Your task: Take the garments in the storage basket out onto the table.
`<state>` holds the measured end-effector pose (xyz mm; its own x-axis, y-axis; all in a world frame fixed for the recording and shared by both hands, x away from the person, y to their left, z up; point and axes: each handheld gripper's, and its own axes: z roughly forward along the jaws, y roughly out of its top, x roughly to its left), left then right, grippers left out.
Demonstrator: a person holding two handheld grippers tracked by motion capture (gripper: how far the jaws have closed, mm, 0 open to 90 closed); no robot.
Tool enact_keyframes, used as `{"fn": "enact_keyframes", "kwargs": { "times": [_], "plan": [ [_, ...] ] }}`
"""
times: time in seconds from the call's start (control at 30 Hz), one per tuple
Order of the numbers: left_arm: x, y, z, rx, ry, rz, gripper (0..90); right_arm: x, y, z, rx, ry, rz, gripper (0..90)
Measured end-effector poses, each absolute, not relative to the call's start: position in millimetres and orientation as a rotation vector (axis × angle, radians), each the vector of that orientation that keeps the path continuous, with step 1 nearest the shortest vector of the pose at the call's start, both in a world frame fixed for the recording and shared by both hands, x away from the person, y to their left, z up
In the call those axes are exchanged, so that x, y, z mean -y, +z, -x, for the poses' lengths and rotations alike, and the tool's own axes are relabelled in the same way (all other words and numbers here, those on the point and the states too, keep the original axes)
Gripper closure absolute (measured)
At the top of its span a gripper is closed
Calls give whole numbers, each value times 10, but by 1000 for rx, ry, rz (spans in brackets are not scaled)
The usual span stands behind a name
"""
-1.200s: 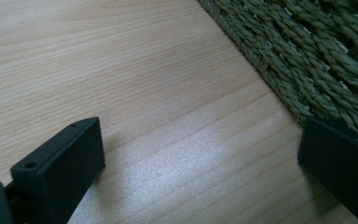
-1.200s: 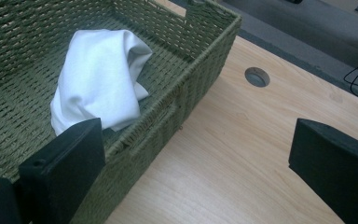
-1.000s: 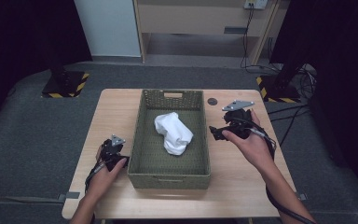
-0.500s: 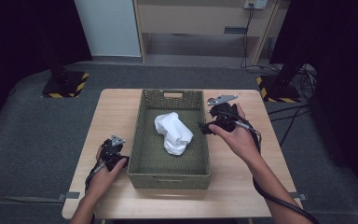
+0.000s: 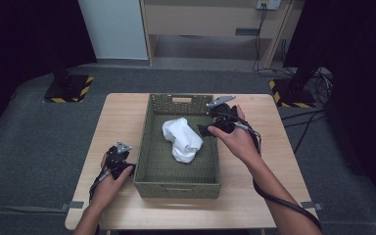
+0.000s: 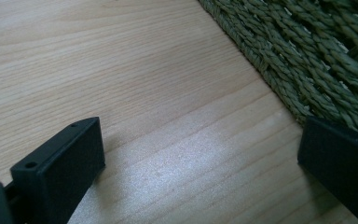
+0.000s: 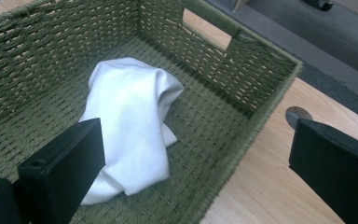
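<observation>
The desk [image 5: 127, 117] carries a green woven basket [image 5: 149, 147] at the centre of the high view; a crumpled white cloth [image 5: 182, 139] is held loosely inside it, just above the frame's middle, exposed for a pick; the right gripper [image 5: 206, 129] is poised over the basket's right rim, jaws spread wide, seemingly to reach the cloth; the left gripper [image 5: 120, 169] is rested at lower left beside the basket wall, jaws likewise spread, kept out of the way.
</observation>
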<state>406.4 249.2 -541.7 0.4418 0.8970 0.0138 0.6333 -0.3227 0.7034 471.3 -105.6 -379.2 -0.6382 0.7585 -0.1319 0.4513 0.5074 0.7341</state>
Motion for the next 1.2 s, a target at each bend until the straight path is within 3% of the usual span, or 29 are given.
{"fn": "enact_keyframes", "kwargs": {
  "times": [0.5, 1.2],
  "plan": [
    [-2491, -5417, -4064, -1279, 542, -2068, 0, 624, -3985, -4956, -2371, 925, -976, 29],
    [-2492, -5417, -4064, -1278, 542, -2068, 0, 345, -4212, -5127, -2402, 958, -1031, 30]
  ]
}}
